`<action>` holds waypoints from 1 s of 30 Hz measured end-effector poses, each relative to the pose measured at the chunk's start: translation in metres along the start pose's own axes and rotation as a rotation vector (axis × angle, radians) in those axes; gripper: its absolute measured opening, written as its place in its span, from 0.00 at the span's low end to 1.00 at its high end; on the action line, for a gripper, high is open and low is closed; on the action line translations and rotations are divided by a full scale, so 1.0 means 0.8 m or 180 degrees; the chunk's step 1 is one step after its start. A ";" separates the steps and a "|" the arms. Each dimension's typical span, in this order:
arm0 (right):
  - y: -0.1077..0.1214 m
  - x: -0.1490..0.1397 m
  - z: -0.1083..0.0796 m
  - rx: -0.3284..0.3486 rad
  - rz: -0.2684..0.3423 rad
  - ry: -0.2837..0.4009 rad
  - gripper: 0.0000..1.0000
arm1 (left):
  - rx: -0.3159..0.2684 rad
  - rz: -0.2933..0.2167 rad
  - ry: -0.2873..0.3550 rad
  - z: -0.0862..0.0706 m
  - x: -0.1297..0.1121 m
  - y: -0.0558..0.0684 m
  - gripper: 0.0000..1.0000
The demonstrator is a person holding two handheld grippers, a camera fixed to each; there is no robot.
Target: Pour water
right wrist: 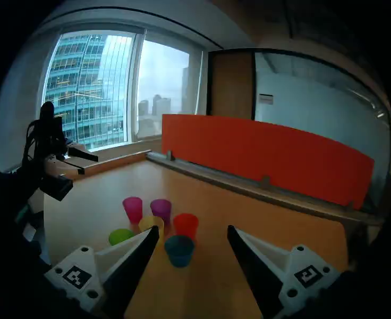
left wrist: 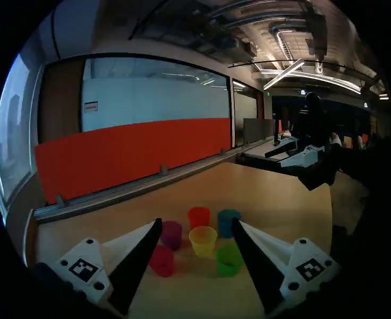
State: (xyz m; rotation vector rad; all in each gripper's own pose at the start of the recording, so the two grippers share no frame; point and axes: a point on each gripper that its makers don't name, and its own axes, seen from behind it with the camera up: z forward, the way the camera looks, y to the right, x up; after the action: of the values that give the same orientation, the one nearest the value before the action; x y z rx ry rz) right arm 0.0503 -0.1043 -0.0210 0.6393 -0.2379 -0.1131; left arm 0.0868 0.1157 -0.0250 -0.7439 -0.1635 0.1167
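Observation:
Several small plastic cups stand clustered on the wooden table point(left wrist: 280, 196). In the left gripper view they are a red cup point(left wrist: 199, 217), blue cup point(left wrist: 228, 221), purple cup point(left wrist: 171, 234), yellow cup point(left wrist: 203, 240), pink cup point(left wrist: 162, 260) and green cup point(left wrist: 228, 259). My left gripper point(left wrist: 195, 223) hovers open just short of them, holding nothing. From the right gripper view, the blue cup point(right wrist: 179, 250) is nearest, with the red cup point(right wrist: 185, 225) and yellow cup point(right wrist: 151, 223) behind it. My right gripper point(right wrist: 192, 229) is open and empty. I cannot see whether any cup holds water.
An orange divider panel point(left wrist: 132, 149) on a metal rail runs along the table's far edge. The right gripper point(left wrist: 302, 159) hangs over the far right side in the left gripper view. The left gripper point(right wrist: 62, 159) shows at the left of the right gripper view. Large windows point(right wrist: 89, 101) stand behind.

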 end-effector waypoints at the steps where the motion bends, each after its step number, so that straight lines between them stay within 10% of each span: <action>1: 0.000 -0.004 0.002 0.0010 0.0001 -0.0020 1.00 | -0.0020 -0.0008 -0.0010 0.002 -0.004 0.002 0.96; 30: -0.003 -0.078 0.038 0.0137 -0.0002 -0.0347 1.00 | -0.0444 -0.0127 -0.0311 0.043 -0.100 0.051 0.96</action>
State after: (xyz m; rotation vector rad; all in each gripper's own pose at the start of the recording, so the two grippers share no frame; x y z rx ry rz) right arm -0.0179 -0.1129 -0.0106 0.6769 -0.3461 -0.1438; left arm -0.0002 0.1549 -0.0364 -0.8740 -0.2816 0.1045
